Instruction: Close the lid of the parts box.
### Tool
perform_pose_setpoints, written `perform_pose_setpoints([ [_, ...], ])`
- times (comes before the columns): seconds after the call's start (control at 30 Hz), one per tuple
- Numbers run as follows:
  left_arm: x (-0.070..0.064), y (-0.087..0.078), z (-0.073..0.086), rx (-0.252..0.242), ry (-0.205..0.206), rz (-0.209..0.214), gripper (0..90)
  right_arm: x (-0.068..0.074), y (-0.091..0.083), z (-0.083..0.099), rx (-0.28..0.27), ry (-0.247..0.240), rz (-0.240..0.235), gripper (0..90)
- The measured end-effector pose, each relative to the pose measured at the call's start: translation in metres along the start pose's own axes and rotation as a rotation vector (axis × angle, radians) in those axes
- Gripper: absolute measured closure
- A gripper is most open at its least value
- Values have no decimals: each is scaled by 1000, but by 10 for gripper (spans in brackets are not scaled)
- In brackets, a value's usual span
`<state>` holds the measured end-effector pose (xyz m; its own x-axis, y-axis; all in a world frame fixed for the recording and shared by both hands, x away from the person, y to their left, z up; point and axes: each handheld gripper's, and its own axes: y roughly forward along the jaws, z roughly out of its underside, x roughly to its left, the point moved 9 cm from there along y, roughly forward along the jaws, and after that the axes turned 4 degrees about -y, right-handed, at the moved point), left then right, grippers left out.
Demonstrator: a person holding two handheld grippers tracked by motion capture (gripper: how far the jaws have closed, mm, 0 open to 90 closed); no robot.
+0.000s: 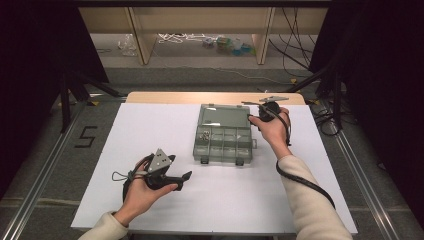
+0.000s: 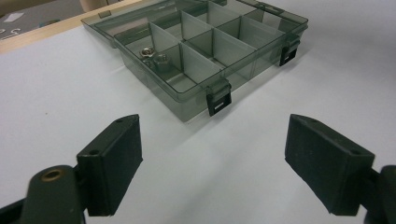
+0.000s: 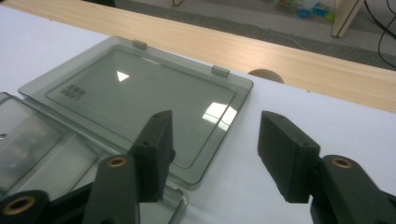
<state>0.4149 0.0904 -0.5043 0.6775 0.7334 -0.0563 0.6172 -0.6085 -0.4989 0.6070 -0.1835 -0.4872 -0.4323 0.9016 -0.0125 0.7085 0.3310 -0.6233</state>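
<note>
**Open compartment box on the tabletop, with both tongs held apart beside it**

The white tabletop (image 1: pixel 150 130) carries all the items; a strip of pale wood (image 1: pixel 170 97) borders its far edge. Near the middle, slightly toward the far right, lies the smoke-grey transparent compartment box (image 1: pixel 223 145), its base divided by thin walls into a grid of cells. The lid (image 1: pixel 222 116) is swung fully back on its hinges and rests flat on the tabletop behind the base. Two black latches (image 2: pixel 218 101) hang from the front wall of the base, on the person's side.

The left tongs (image 1: pixel 177 175), held in the left hand (image 1: pixel 142 192), hover over bare tabletop to the front left of the box, well apart from it; a grey three-cornered plate (image 1: pixel 160 161) sits on top. In the left gripper view the two black jaws stand wide apart with nothing between them, aimed at the nearer front corner of the box.

The right tongs (image 1: pixel 255 107), held in the right hand (image 1: pixel 274 129), are at the far right corner of the lid. In the right gripper view the jaws are apart, one above the lid's corner and the other above the tabletop just beside it; they grip nothing.

A few small metal nuts (image 2: pixel 154 57) lie together in one cell at the left end of the base.
</note>
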Motion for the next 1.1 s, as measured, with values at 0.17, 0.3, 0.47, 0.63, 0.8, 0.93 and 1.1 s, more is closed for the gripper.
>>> perform_pose_setpoints([
  [0.17,0,1,1,4,11,1,187,-2,12,2,44,28,8,520],
  [0.3,-3,2,2,8,2,6,187,0,19,3,95,82,9,552],
  [0.47,-3,3,3,15,15,8,187,-5,30,5,116,101,11,597],
  [0.63,-3,3,3,14,11,10,187,-7,38,11,153,83,-7,654],
  [0.8,-2,3,4,26,29,13,187,-10,44,14,161,66,-6,701],
  [0.93,-2,3,4,28,31,10,187,-8,49,15,173,90,-1,727],
  [1.1,-2,2,4,27,28,12,187,-5,52,17,199,137,0,756],
])
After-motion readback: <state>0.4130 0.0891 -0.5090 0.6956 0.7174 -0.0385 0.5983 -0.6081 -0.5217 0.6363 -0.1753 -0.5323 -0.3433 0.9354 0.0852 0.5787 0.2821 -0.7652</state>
